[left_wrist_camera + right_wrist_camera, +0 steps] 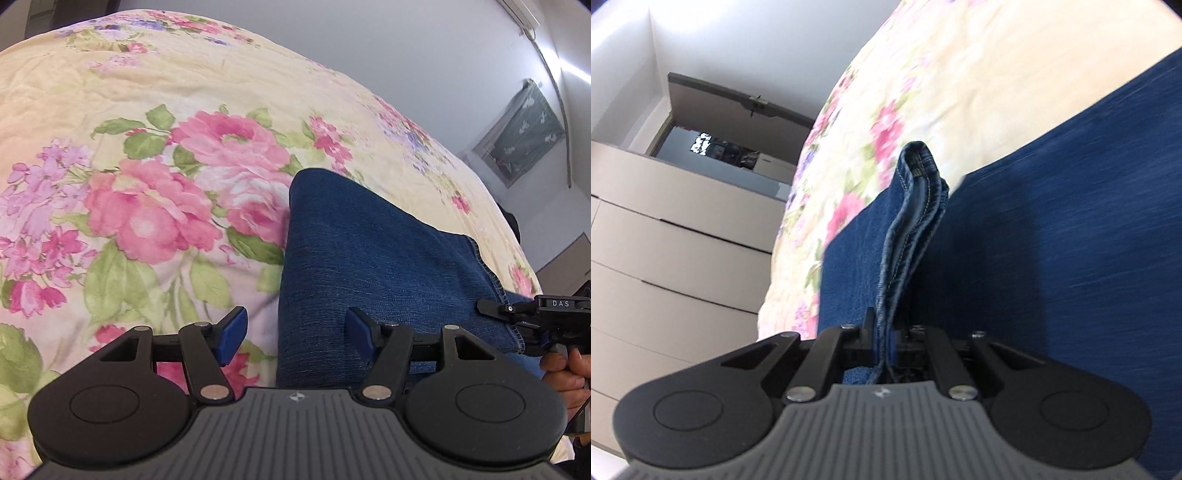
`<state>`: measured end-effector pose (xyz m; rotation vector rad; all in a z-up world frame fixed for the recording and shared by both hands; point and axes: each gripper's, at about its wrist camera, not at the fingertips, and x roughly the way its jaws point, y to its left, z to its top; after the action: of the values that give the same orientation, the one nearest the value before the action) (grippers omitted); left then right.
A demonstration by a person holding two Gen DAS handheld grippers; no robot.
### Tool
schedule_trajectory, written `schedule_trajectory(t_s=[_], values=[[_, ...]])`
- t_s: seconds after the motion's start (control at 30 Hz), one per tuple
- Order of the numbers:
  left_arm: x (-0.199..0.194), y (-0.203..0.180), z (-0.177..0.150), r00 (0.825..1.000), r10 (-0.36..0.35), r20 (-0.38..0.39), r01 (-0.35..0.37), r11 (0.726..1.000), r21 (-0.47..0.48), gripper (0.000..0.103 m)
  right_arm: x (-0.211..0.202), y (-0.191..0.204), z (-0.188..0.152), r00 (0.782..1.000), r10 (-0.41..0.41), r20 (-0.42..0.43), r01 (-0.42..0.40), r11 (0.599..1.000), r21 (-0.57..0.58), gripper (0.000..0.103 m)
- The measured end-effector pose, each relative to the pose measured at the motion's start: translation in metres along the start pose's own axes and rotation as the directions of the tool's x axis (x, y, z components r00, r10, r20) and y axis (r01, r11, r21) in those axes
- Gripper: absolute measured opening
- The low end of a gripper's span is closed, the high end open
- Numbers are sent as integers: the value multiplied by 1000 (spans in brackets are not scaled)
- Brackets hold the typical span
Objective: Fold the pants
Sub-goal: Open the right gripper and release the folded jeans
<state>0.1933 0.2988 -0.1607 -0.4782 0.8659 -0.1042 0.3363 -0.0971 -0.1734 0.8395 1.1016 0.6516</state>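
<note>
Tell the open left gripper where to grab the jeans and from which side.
Take the jeans' left folded edge, which lies just ahead between the left gripper's open jaws. Come down from above and slightly left: that edge stands proud of the floral bedspread, while the right gripper already pinches the hem.

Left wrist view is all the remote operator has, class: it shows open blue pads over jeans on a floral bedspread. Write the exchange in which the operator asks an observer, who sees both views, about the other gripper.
Operator: Is the right hand-held gripper holding anything?
Observer: Yes. It is shut on a hemmed edge of the jeans.
Operator: How does that edge sit?
Observer: The stitched hem stands up out of the closed fingers as a narrow folded strip, above the denim lying flat.
Operator: What lies beyond the bedspread on that side?
Observer: A pale chest of drawers, with an open doorway behind it.
Operator: And my left hand-held gripper?
Observer: It does not show in the right wrist view.
</note>
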Motion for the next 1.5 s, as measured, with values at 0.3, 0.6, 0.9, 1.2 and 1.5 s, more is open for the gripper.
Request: schedule_trajectory(t_s=[0.3, 0.6, 0.9, 1.2, 1.5], values=[[23, 6, -12, 998, -7, -55, 6, 1000, -26, 79, 11, -27, -16, 991, -134, 9, 134, 990, -40, 5], [19, -1, -9, 999, -2, -37, 2, 1000, -11, 68, -5, 53, -39, 834, -441, 332, 548, 739, -393, 23], [21, -1, -12, 998, 3, -56, -3, 1000, 0, 69, 63, 63, -51, 818, -460, 346, 565, 527, -634, 15], [5, -10, -11, 998, 6, 62, -6, 1000, 2, 59, -1, 45, -98, 863, -360, 355, 506, 598, -621, 19], [28, -25, -32, 985, 166, -41, -161, 981, 106, 67, -19, 13, -131, 870, -387, 305, 487, 579, -654, 21]])
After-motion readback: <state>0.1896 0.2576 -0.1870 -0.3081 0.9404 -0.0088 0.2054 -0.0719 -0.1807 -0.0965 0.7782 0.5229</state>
